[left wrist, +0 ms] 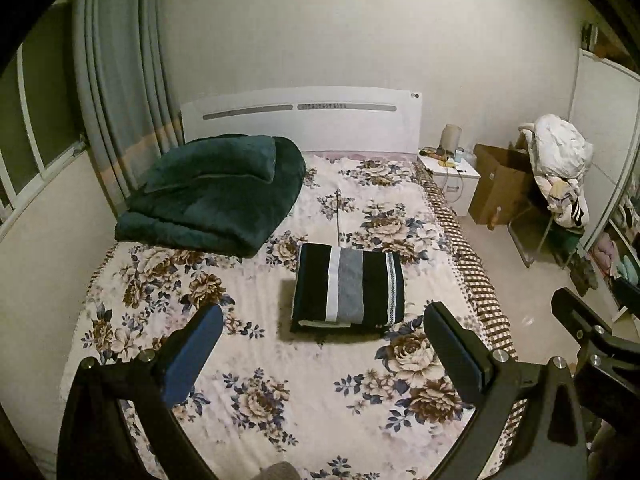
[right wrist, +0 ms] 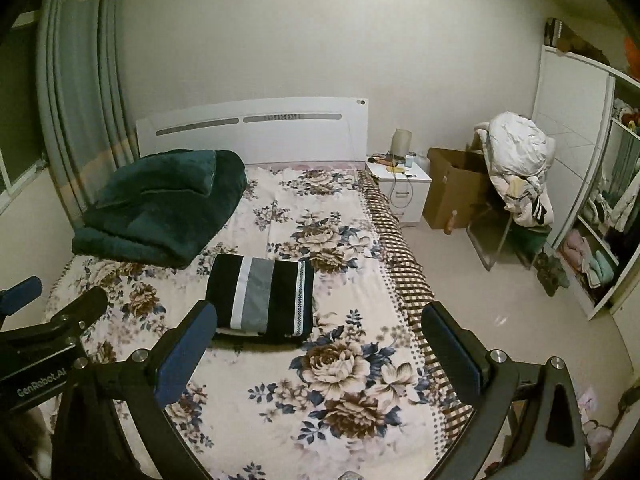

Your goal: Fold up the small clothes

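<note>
Folded striped garment (left wrist: 349, 289) lies mid-bed on floral sheet (left wrist: 280, 392), just near of green blanket (left wrist: 216, 192). Left gripper (left wrist: 322, 350) & right gripper (right wrist: 320, 344) both wide open, empty, above near bed edge.

green blanket (left wrist: 212, 192) on bed (left wrist: 280, 360) | nightstand (left wrist: 452, 176) | cardboard box (left wrist: 500, 184) | wardrobe (right wrist: 580, 160)

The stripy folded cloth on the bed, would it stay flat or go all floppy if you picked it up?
Probably floppy: the stripy folded cloth is soft fabric in stacked layers, so lifting one edge would likely let it unfold. It looks light for its size, and it shouldn't roll, since it lies flat on the bed.
</note>
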`<act>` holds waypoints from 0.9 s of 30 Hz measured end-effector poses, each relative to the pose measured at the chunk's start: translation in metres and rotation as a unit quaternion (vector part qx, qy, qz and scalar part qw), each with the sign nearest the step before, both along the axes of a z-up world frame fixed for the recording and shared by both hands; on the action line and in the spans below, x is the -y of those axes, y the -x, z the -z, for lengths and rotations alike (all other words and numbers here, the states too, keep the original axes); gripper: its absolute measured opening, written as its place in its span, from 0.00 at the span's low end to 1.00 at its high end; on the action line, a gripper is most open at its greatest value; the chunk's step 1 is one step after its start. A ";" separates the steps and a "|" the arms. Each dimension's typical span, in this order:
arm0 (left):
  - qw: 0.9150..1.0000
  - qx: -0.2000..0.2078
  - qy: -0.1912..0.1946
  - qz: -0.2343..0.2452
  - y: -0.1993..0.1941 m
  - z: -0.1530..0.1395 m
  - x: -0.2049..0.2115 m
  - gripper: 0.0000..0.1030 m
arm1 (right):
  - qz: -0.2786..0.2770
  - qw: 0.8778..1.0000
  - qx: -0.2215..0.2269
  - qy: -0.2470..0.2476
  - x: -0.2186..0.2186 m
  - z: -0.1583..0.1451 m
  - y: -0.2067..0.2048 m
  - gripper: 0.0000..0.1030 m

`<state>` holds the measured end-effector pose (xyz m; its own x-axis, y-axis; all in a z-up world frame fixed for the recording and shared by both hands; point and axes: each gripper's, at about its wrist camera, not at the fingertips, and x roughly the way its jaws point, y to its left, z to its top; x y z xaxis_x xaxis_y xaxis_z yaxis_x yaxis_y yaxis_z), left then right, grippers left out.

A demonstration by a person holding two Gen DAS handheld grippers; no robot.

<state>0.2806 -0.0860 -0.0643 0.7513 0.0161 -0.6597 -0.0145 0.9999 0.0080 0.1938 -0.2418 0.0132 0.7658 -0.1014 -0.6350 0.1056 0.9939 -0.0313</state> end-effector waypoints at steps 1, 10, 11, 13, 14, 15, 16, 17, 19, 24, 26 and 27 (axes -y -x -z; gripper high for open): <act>1.000 0.002 -0.001 -0.002 0.002 -0.001 0.000 1.00 | 0.001 1.000 0.000 -0.001 0.000 -0.002 0.004 1.00; 1.000 0.009 0.005 -0.007 0.013 -0.006 -0.002 1.00 | -0.001 1.000 0.003 -0.001 0.001 -0.011 0.015 1.00; 1.000 0.008 0.004 -0.007 0.013 -0.006 -0.002 1.00 | 0.000 1.000 0.002 0.000 0.001 -0.011 0.017 1.00; 1.000 0.010 0.004 -0.008 0.014 -0.007 -0.002 1.00 | -0.003 1.000 -0.001 0.000 0.001 -0.013 0.016 1.00; 1.000 0.011 0.004 -0.009 0.015 -0.008 -0.002 1.00 | -0.004 1.000 -0.001 0.000 0.001 -0.014 0.016 1.00; 1.000 0.012 0.003 -0.010 0.015 -0.009 -0.002 1.00 | -0.004 1.000 -0.001 0.001 0.001 -0.014 0.015 1.00; 1.000 0.013 0.003 -0.011 0.015 -0.011 -0.002 1.00 | -0.005 1.000 0.000 0.002 0.001 -0.015 0.016 1.00; 1.000 0.014 0.002 -0.012 0.015 -0.012 -0.002 1.00 | -0.003 1.000 0.000 0.002 0.001 -0.014 0.016 1.00; 1.000 0.015 0.001 -0.014 0.016 -0.014 -0.001 1.00 | -0.005 1.000 0.000 0.002 0.001 -0.016 0.015 1.00; 1.000 0.015 0.002 -0.016 0.016 -0.014 -0.001 1.00 | -0.010 1.000 0.000 -0.002 0.003 -0.019 0.012 1.00; 1.000 0.015 0.001 -0.015 0.016 -0.014 -0.001 1.00 | -0.012 1.000 0.000 -0.003 0.004 -0.020 0.009 1.00; 1.000 0.014 0.002 -0.016 0.016 -0.014 -0.001 1.00 | -0.013 1.000 0.001 -0.002 0.004 -0.020 0.008 1.00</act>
